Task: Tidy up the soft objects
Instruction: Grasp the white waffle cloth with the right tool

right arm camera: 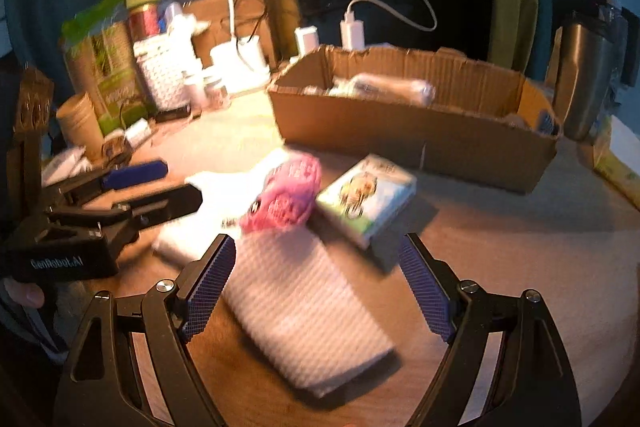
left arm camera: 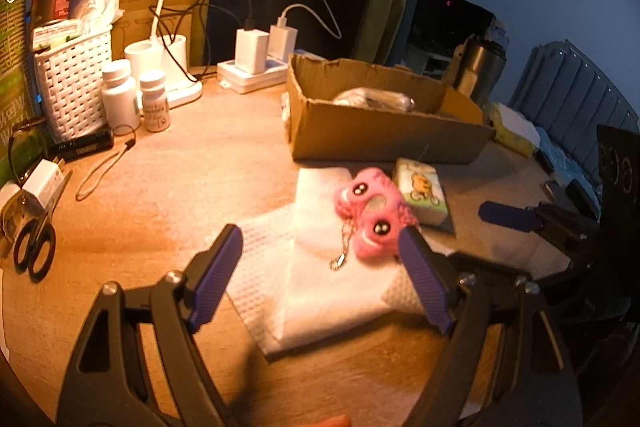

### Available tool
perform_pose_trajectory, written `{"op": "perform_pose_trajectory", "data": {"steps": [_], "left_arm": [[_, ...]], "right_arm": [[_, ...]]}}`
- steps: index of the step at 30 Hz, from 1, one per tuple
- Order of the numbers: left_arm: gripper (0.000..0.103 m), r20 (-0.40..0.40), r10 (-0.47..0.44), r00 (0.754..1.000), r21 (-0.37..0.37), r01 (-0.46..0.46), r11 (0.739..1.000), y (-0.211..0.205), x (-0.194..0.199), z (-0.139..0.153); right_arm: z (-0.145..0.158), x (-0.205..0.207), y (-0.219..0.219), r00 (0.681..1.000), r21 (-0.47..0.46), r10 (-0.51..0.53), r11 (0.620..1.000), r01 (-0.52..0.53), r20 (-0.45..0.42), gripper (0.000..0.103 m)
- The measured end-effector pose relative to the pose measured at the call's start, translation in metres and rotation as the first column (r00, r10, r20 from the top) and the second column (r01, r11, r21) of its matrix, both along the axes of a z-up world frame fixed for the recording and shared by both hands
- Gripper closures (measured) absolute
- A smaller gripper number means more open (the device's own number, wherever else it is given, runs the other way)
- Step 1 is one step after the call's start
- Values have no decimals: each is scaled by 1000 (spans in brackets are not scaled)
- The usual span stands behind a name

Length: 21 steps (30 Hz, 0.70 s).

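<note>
Soft objects not yet gathered
Both claws, left gripper [left arm camera: 320,243] and right gripper [right arm camera: 316,251], are held spread and empty; the pink plush keychain toy [left arm camera: 370,215] is left outside the brown cardboard box [left arm camera: 384,135] at 12 o'clock.

Open wooden desk surface [left arm camera: 192,179] left of the white waffle-weave cloths [left arm camera: 320,291]. Blocked behind by a long, open brown cardboard box [left arm camera: 384,135], just beyond the pink plush keychain toy [left arm camera: 370,213] and green-and-white tissue packet [left arm camera: 424,195]. Crowded along the back left: white woven basket [left arm camera: 74,83], two white pill bottles [left arm camera: 120,95], white lamp base [left arm camera: 176,67]. Black-handled scissors [left arm camera: 34,251] at the left edge. Clear desk right of the packet.
</note>
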<state>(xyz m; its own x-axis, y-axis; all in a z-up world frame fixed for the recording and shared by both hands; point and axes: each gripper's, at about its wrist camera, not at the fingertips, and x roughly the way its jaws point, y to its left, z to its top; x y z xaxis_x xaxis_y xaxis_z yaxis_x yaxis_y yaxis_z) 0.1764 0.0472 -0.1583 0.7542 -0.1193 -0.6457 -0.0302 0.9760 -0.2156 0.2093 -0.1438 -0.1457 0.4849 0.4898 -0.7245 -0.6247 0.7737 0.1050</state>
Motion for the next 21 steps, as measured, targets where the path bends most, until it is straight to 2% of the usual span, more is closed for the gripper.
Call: {"op": "perform_pose_trajectory", "data": {"steps": [8, 14, 19, 21], "left_arm": [[22, -37, -9, 999, -9, 8, 1000, -1, -5, -10], [22, -85, -13, 996, 16, 15, 1000, -2, 0, -17], [22, -147, -6, 989, 6, 6, 1000, 1, 7, -26], [22, -161, 2, 987, 13, 0, 1000, 1, 9, -28]], "right_arm": [[-16, -10, 5, 999, -56, 39, 998, -41, -37, 17], [-23, -9, 4, 997, -85, 41, 995, -46, -62, 17], [-25, -12, 4, 998, -119, 52, 991, -58, -47, 29], [-25, -13, 1, 998, -122, 58, 991, -63, -39, 37]]}}
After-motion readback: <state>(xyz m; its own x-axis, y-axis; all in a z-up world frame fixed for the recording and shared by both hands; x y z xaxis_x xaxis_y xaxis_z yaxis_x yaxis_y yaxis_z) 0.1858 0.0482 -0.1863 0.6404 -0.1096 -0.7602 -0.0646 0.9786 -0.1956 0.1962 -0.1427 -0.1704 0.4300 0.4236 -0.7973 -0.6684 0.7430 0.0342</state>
